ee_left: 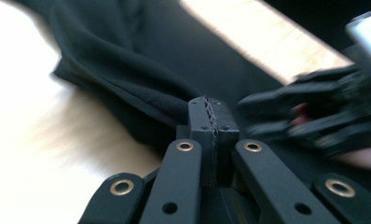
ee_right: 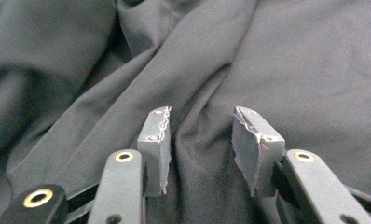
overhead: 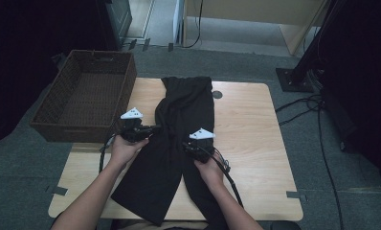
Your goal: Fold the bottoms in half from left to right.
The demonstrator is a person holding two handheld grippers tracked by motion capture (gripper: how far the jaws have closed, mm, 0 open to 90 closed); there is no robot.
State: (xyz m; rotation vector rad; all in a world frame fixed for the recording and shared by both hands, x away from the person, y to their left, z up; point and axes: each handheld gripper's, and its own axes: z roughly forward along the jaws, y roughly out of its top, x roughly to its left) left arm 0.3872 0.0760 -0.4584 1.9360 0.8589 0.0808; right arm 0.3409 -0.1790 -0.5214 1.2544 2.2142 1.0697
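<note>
- Black trousers (overhead: 181, 129) lie spread lengthwise on the wooden surface (overhead: 248, 134), waistband at the far end, both legs running toward the person; the leg ends reach the near edge of the surface.
- Left gripper (overhead: 148, 129) sits at the trousers' left edge, about midway along their length. In the left gripper view the gripper (ee_left: 211, 123) has its jaws pressed together, pads meeting with no gap. A fold of the trousers (ee_left: 127, 79) bunches right against the pads; whether cloth is actually pinched between them cannot be told from the pictures.
- Right gripper (overhead: 191, 146) rests over the trousers near the crotch area, on the right leg side. In the right gripper view the gripper (ee_right: 200, 140) has its jaws parted with a clear gap, nothing between the pads; wrinkled trouser cloth (ee_right: 267, 60) lies directly beneath and ahead of them.
- Left hand (overhead: 124, 148) lies just left of the trousers on the bare surface; right hand (overhead: 210, 167) lies on top of the trousers' right leg.
- Woven brown basket (overhead: 85, 93) stands to the left of the trousers, overhanging the surface's far left corner, well apart from the cloth.
- A small dark round spot (overhead: 217, 94) marks the surface just right of the trousers' waistband.
</note>
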